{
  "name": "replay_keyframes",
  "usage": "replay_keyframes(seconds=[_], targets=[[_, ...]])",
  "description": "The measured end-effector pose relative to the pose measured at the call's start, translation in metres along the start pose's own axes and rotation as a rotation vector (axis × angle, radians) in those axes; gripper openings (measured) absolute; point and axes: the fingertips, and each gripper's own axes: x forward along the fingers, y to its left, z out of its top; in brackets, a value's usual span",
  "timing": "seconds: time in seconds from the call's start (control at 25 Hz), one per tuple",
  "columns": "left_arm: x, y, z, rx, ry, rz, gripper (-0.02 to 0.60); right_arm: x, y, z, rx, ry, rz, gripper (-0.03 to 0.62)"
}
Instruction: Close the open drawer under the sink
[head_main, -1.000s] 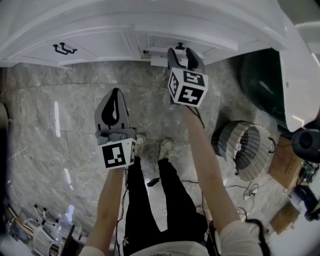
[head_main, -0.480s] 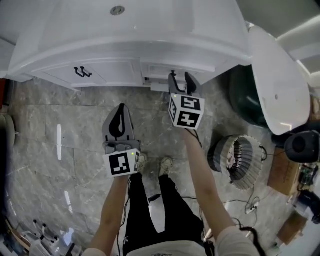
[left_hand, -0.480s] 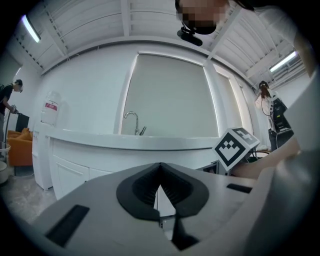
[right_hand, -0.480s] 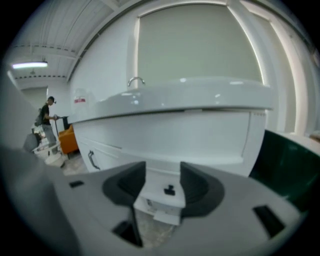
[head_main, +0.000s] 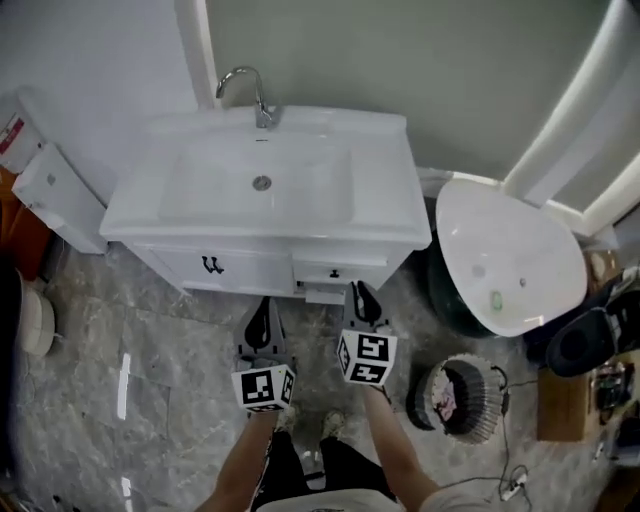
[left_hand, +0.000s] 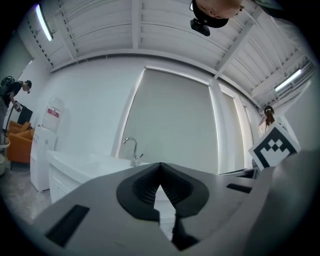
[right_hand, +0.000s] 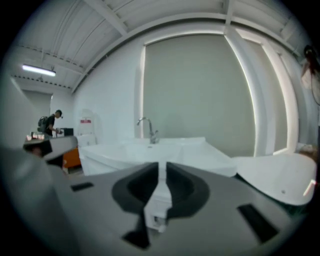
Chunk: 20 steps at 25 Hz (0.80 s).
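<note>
Both of the person's forearms (head_main: 395, 455) reach forward from the bottom edge of the head view, side by side over the grey marble floor (head_main: 150, 340), each carrying one of two hand-held grippers aimed at the front of a white vanity. The left hand-held gripper (head_main: 262, 305) is held roughly level, its jaws closed tip to tip with nothing in them. The right hand-held gripper (head_main: 360, 290) sits nearer the vanity and tips slightly downward. Its jaws have just been closing and now leave only a narrow slit, with nothing between them.

The drawer (head_main: 338, 271) lies under the right half of the counter (head_main: 395, 215), just ahead of the right gripper's tips and apart from them. From this height it is unclear whether it is fully pushed in. The vanity front shows two dark pulls, one on the drawer and one on the cabinet door (head_main: 212, 266) to its left. Above are one sink (head_main: 300, 180), one drain (head_main: 261, 183) and one chrome faucet (head_main: 250, 90) at the counter's back edge. A round ribbed basket (head_main: 462, 398) stands on the floor to the right.
</note>
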Motion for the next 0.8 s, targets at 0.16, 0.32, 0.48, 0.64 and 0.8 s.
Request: replay_keyframes(seconds=[0.16,0.32,0.48,0.64,0.8], targets=[[-0.013,-0.023,0.057,0.032,-0.044,-0.019,0.020,-0.052,0.003,0.055,-0.030,-0.072,0.027,0.055],[-0.038,-0.041,0.098,0.061,-0.074,-0.021,0.020,-0.103,0.007,0.101,-0.046,-0.152,0.037,0.051],[-0.066,-0.057,0.123,0.078,-0.087,-0.012,0.020,-0.146,0.011,0.128,-0.049,-0.214,0.065,0.048],[-0.082,-0.083,0.131,0.130,-0.104,-0.026,0.020,-0.173,-0.003,0.128,-0.115,-0.236,0.076,0.045],[-0.097,-0.111,0.129,0.154,-0.094,-0.058,0.020,-0.194,-0.020,0.109,-0.103,-0.202,0.068,0.031]])
